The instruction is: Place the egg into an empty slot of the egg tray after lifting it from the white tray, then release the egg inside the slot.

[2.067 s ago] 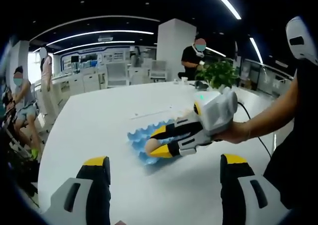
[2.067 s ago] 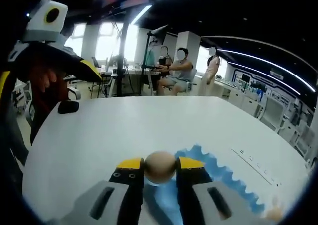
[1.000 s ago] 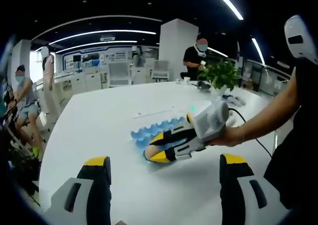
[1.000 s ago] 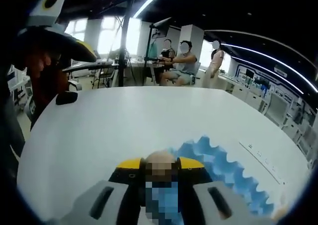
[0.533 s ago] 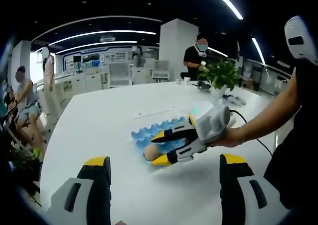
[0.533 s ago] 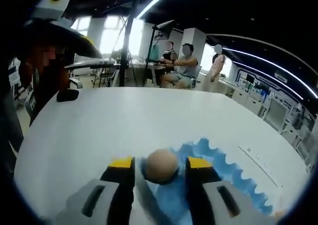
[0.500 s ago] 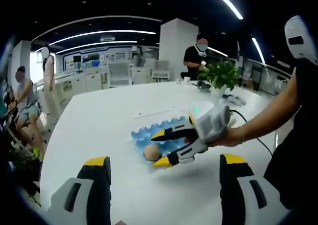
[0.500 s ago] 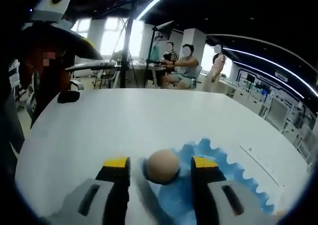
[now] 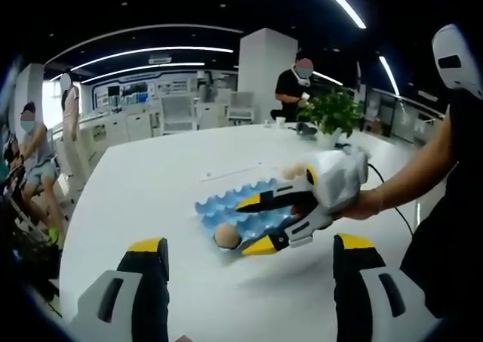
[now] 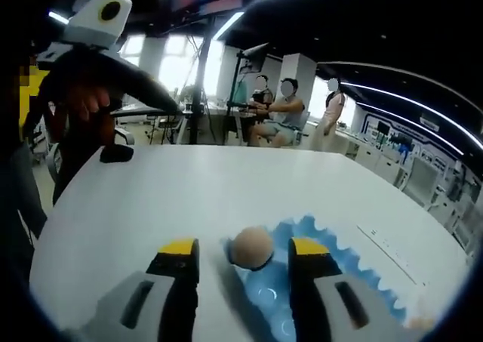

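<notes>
Egg (image 10: 251, 247) sits in a corner slot of blue egg tray (image 10: 332, 270) w/ right gripper (image 10: 244, 253) jaws spread apart, clear of it, while left gripper view shows left gripper (image 9: 249, 253) also spread wide over white table (image 9: 151, 191).

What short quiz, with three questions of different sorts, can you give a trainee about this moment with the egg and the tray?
1. True or false: the right gripper is shut on the egg.
2. Multiple choice: where does the egg rest? A) on the bare table B) in a corner slot of the blue tray C) between the jaws of the left gripper
3. Fill in: the jaws of the left gripper are ____ and hold nothing.

Key
1. False. Its jaws stand apart on either side of the egg, with a gap on both sides.
2. B. In the left gripper view the egg sits at the tray's near corner.
3. Open.
</notes>
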The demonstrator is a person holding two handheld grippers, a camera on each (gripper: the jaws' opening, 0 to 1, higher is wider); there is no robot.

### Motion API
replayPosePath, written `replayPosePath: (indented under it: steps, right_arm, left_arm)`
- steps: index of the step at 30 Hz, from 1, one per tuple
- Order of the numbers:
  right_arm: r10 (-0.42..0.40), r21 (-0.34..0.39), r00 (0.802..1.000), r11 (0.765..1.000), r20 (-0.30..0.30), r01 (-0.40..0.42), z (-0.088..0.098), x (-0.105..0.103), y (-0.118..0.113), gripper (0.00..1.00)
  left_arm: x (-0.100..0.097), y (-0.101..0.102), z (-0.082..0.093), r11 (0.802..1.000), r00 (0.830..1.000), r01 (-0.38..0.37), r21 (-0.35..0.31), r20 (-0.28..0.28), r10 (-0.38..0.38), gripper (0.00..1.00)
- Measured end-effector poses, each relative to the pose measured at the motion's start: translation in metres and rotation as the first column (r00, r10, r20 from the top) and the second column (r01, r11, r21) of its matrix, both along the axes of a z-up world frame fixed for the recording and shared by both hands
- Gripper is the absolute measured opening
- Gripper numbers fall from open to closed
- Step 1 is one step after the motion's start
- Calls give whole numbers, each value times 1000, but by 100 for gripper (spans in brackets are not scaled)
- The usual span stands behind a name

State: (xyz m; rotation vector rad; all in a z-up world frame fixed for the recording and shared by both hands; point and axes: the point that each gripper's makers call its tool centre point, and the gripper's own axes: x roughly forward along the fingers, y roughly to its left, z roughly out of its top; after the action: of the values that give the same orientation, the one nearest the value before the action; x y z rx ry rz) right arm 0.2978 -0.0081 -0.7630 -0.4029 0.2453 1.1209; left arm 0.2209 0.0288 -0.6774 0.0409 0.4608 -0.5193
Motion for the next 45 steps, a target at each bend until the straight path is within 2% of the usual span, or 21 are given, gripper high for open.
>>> replayPosePath:
  steps: [9,19,45]
  right_arm:
    - [-28,-3,1000,1000,-12,28,-3,0,-15,44]
    - [-41,12,999,999,-15,41,4,3,-23,43]
    - [-145,11,989,989,-22,145,5,6,-85,40]
  left_arm:
    - [2,-5,1,1000,1000,12,-3,6,-12,91]
    - [4,-7,3,1000,1000,19,-5,10,-19,91]
    - [8,-20,7,999,998,54,0,18,-54,91]
